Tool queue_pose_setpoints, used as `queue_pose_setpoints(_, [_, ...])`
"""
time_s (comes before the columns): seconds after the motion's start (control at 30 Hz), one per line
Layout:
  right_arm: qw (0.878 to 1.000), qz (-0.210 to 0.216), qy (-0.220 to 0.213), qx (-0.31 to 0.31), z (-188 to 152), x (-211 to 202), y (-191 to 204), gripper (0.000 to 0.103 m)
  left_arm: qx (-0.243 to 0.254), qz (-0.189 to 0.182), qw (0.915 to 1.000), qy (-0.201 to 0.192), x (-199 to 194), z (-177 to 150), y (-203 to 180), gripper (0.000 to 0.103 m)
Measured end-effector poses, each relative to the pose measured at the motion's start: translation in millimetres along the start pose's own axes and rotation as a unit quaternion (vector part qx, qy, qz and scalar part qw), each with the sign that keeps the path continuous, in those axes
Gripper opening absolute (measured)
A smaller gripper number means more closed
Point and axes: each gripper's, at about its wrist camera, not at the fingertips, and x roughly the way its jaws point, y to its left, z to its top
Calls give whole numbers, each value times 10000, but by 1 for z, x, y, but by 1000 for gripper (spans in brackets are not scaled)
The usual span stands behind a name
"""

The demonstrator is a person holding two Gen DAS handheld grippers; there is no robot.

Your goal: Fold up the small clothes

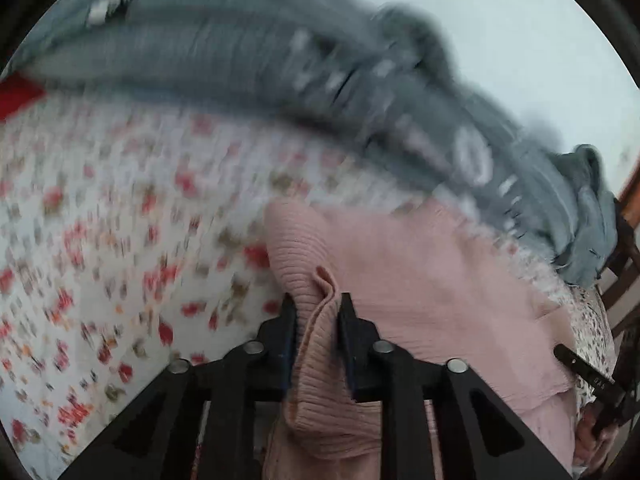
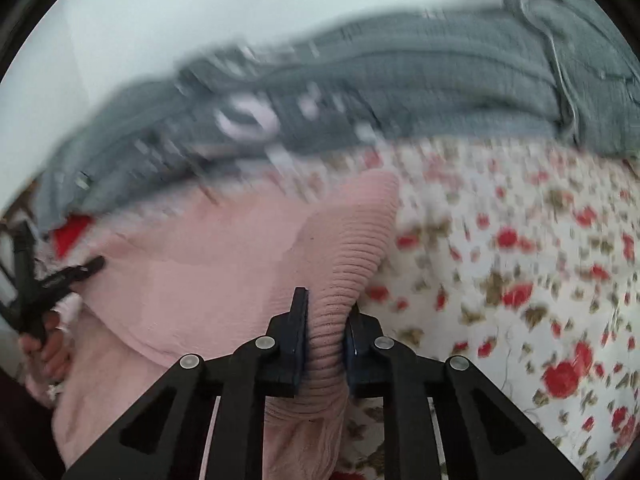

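Observation:
A pink garment (image 1: 420, 292) with ribbed knit cuffs lies on a floral cloth (image 1: 120, 240). In the left wrist view my left gripper (image 1: 318, 304) is shut on a bunched ribbed edge (image 1: 320, 344) of the pink garment, the knit pinched between both black fingers. In the right wrist view my right gripper (image 2: 328, 304) is shut on the other ribbed cuff (image 2: 352, 248) of the same pink garment (image 2: 208, 264). Each gripper appears at the side of the other's view: the right one (image 1: 588, 376) and the left one (image 2: 60, 276), held by a hand.
A grey knitted garment (image 1: 280, 60) with white lettering lies bunched behind the pink one, also in the right wrist view (image 2: 400, 80). A red item (image 1: 16, 92) peeks out at the cloth's edge. Dark wooden chair slats (image 1: 624, 276) stand at the far right. A pale wall is behind.

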Motion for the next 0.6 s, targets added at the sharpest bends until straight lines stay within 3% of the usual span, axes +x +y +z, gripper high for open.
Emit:
queue_pose_setpoints(0.07, [9997, -85, 184, 147, 1, 7, -5, 25, -268, -75, 9995, -113, -7, 1, 9, 37])
queue_pose_setpoints(0.1, [9997, -80, 133, 172, 2, 4, -7, 30, -319, 48, 9994, -153, -9, 1, 11, 51])
queue_pose_setpoints(0.13, [9997, -149, 77, 200, 3, 2, -8, 39, -329, 229, 9990, -187, -10, -1, 12, 58])
queue_pose_setpoints(0.17, [9992, -324, 77, 222, 2, 1, -8, 46, -262, 311, 9990, -207, -12, -2, 9, 58])
queue_pose_setpoints(0.37, [9985, -500, 208, 81, 1, 1, -4, 57, 442, 679, 9967, -51, -14, -18, -11, 64])
queue_pose_setpoints(0.6, [9988, -427, 186, 146, -2, -3, -5, 58, 579, 749, 9954, -103, -28, -27, -9, 69])
